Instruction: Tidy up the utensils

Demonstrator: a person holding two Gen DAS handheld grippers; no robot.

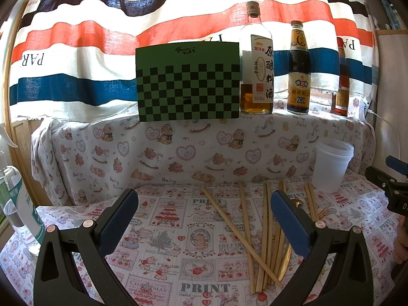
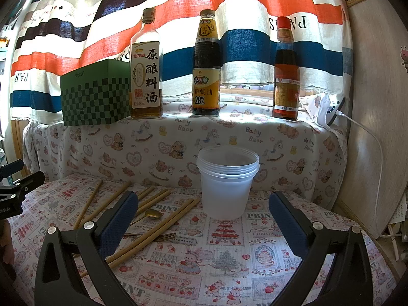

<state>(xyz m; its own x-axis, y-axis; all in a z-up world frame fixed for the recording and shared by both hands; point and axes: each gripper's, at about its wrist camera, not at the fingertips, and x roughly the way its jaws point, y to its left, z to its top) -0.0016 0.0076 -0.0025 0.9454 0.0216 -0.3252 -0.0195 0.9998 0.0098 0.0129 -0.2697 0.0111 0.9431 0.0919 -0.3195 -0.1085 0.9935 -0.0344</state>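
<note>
Plainly, both tongs stand wide apart and hold nothing: the left gripper (image 1: 204,219) hovers over the printed tablecloth (image 1: 163,255), the right gripper (image 2: 204,219) faces the plastic cup (image 2: 227,183). Wooden chopsticks (image 2: 163,224) lie scattered on the cloth left of the cup, some crossing; several ends vanish behind the right gripper's left finger (image 2: 117,224). Among them lie a gold spoon (image 2: 151,213) and a gold fork (image 2: 163,237), each handle partly covered. In the left view, the chopsticks (image 1: 265,232) pass under the blue pad (image 1: 288,227). Behind the cup, on a ledge, stand three bottles (image 2: 206,63) and a checkered box (image 2: 97,94).
</note>
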